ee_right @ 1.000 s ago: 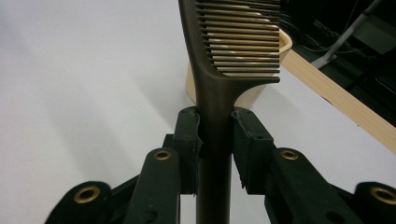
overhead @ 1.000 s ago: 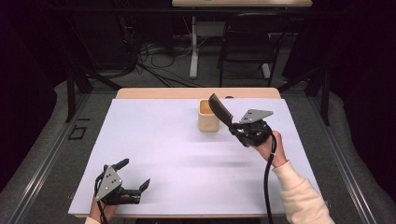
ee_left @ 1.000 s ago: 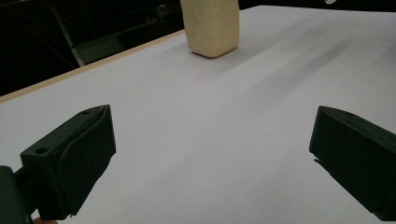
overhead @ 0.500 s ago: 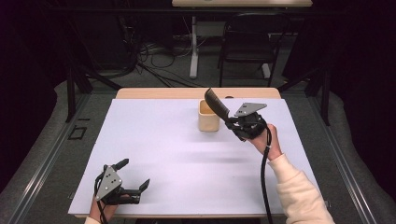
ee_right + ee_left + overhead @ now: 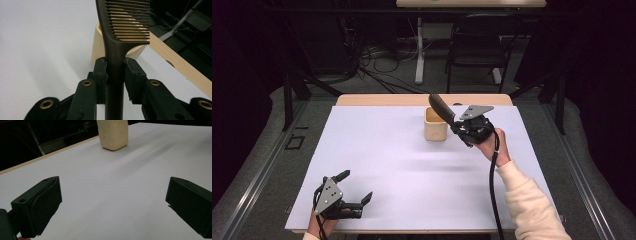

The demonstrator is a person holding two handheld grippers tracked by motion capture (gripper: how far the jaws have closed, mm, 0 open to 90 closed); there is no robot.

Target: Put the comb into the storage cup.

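**Q:** Dark plastic between the jaws of the right gripper [image 5: 115,68] — what is it, and how is it held?

**A:** It is a comb [image 5: 120,32], a dark one with fine teeth. The two black jaws pinch its handle from either side, and the toothed end projects beyond them. In the high view the comb [image 5: 441,107] slants up and to the left from the right gripper [image 5: 455,121].

**Q:** What has changed over the last second?

**A:** The right gripper has carried the comb leftward and slightly away from the person. A second ago the comb's tip stood just right of the beige cup [image 5: 435,125]; now it hangs over the cup's far right rim. The grip on the handle is unchanged, and the cup has not moved on the white table [image 5: 382,165].

**Q:** And the left gripper?

**A:** The left gripper [image 5: 356,189] has kept its place at the near left corner of the table, jaws spread wide with nothing between them. Its own view looks across bare table to the cup [image 5: 113,133], well apart from it.

**Q:** What does this imply for the work in hand?

**A:** Probably that the comb is being lined up to go into the cup. It is not yet inside; tilting it more upright and lowering it would likely come next.
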